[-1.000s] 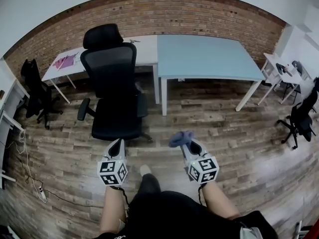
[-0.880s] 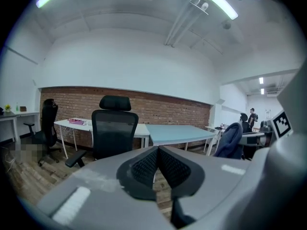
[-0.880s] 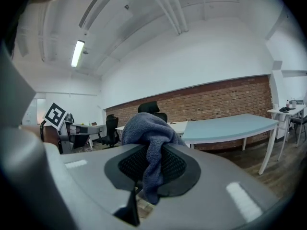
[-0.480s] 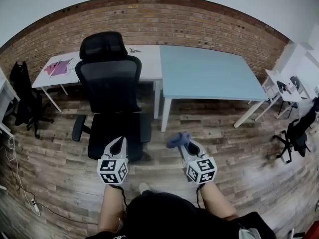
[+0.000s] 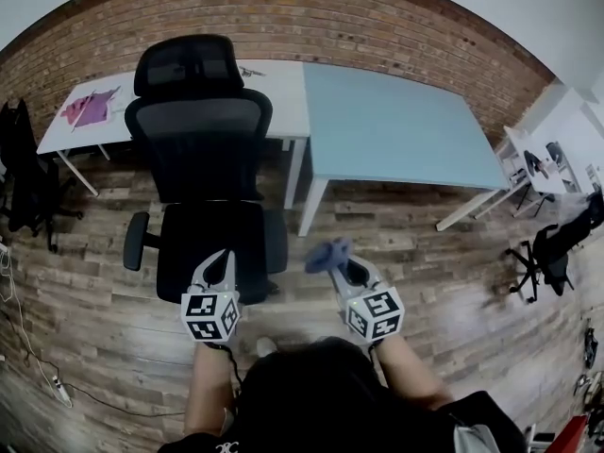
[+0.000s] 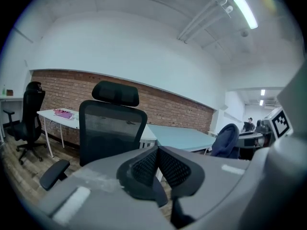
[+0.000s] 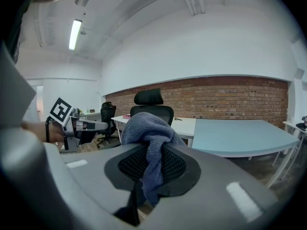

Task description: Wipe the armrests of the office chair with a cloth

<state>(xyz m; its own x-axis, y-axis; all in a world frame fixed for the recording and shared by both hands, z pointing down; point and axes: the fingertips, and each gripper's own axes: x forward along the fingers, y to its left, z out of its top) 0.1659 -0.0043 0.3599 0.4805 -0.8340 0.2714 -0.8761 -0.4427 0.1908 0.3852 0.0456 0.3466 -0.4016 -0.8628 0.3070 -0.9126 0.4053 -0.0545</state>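
Note:
A black office chair (image 5: 203, 159) with a mesh back and headrest stands ahead, turned toward me. Its left armrest (image 5: 135, 240) juts out; the right armrest (image 5: 275, 242) runs beside the seat. My left gripper (image 5: 220, 257) hovers over the seat's front edge, jaws shut with nothing between them. My right gripper (image 5: 336, 257) is held right of the chair, shut on a blue-grey cloth (image 5: 326, 253). In the right gripper view the cloth (image 7: 149, 138) bunches up over the jaws. The left gripper view shows the chair (image 6: 111, 126) and its left armrest (image 6: 54, 173).
A white table (image 5: 189, 97) and a light blue table (image 5: 392, 125) stand behind the chair against a brick wall. Another black chair (image 5: 24, 173) is at far left, one more (image 5: 547, 248) at far right. Cables (image 5: 28, 347) lie on the wood floor at left.
The view has closed in on the chair, which now sits lower and nearer. Both grippers keep their places in front of me, the right still shut on the cloth.

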